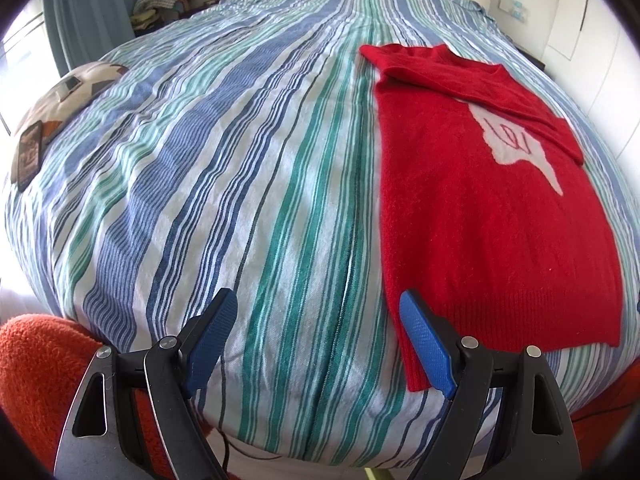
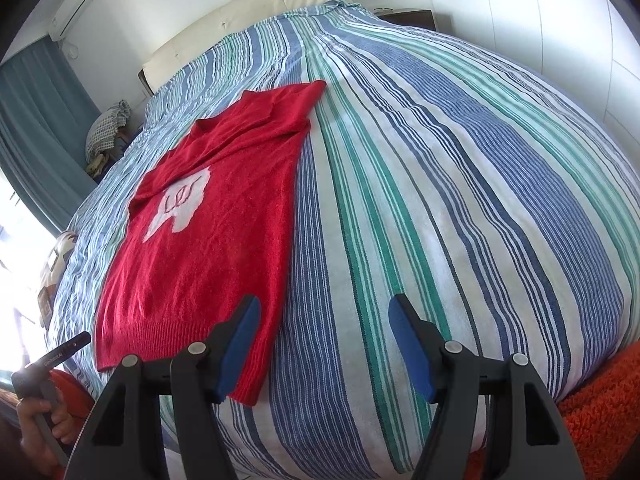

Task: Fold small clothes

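Note:
A small red knit sweater (image 1: 492,216) with a white motif lies flat on the striped bedcover (image 1: 224,184), its sleeves folded across the chest. In the left wrist view it lies to the right; my left gripper (image 1: 316,312) is open and empty, its right finger at the sweater's near left hem corner. In the right wrist view the sweater (image 2: 208,240) lies to the left; my right gripper (image 2: 324,316) is open and empty, its left finger over the near right hem corner. The left gripper's body and the hand holding it (image 2: 44,392) show at the lower left.
A patterned cushion with a phone and a small device (image 1: 48,120) lies at the bed's left edge. An orange rug (image 1: 36,368) lies below the foot of the bed. A cream headboard (image 2: 248,12), folded cloths (image 2: 108,128) and blue curtains stand at the far end.

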A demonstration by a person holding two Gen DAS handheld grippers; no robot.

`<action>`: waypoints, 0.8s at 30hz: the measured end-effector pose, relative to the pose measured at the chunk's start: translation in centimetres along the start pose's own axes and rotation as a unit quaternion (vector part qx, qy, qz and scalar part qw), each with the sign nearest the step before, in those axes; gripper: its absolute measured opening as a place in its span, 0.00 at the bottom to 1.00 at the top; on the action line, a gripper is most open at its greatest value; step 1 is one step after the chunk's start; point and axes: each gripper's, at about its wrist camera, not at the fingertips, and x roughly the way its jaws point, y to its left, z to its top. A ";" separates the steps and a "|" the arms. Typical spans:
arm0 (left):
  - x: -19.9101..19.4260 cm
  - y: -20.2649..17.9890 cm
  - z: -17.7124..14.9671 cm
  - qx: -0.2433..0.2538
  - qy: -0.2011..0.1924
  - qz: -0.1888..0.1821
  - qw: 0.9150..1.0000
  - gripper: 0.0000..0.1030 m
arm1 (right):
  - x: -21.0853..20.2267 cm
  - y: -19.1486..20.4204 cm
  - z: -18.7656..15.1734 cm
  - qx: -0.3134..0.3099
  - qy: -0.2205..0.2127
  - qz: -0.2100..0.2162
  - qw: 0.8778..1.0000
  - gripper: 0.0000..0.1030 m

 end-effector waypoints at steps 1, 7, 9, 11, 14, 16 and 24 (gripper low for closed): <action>0.1 0.0 0.0 0.000 0.001 -0.001 1.000 0.83 | 0.0 0.0 0.0 -0.001 0.001 -0.001 1.000 0.64; 0.1 0.1 0.1 -0.002 0.000 0.001 1.000 0.83 | 0.3 0.1 0.0 -0.001 0.003 -0.003 1.000 0.64; 0.1 0.1 0.1 -0.002 -0.001 0.002 1.000 0.83 | 0.3 0.0 -0.1 0.000 0.004 -0.003 1.000 0.64; 0.1 0.1 0.1 -0.002 -0.001 0.002 1.000 0.83 | 0.4 -0.1 -0.1 0.003 0.004 -0.002 1.000 0.64; 0.1 0.1 0.1 -0.002 -0.001 0.004 1.000 0.83 | 0.3 -0.2 -0.1 0.006 0.003 -0.002 1.000 0.64; 0.1 0.1 0.1 -0.002 -0.001 0.003 1.000 0.83 | 0.2 -0.3 -0.1 0.008 0.003 -0.002 1.000 0.64; 0.1 0.2 0.1 -0.004 -0.001 0.005 1.000 0.83 | 0.2 -0.4 -0.1 0.009 0.003 -0.002 1.000 0.64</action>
